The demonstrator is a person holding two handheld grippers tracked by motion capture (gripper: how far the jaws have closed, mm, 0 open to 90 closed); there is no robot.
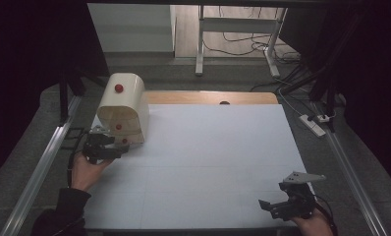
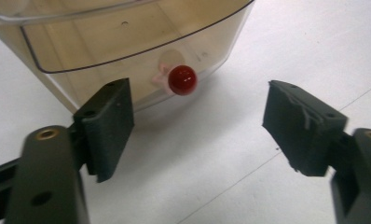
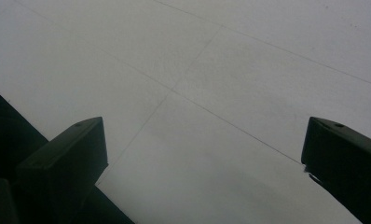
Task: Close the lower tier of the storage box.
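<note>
At left-centre of the high view, your left gripper (image 1: 116, 146) sits just beside the cream drawer unit (image 1: 125, 105), jaws apart w/ nothing between them. Lowest red knob (image 2: 182, 80) lies ahead of the pads, upper-centre in the left gripper view, not touched. Line the knob up midway btw the pads, ease fwd, then close square on it; I'd pull straight, no twist. Left hand (image 1: 88, 169) low, near level. Right gripper (image 1: 277, 205), lower right, rests open over the white tabletop (image 1: 208, 157).

Your left gripper (image 1: 116, 146) sits at nine o'clock, jaws spread, nothing between them. Your right gripper (image 1: 272, 204) rests at five o'clock, jaws wide.
</note>
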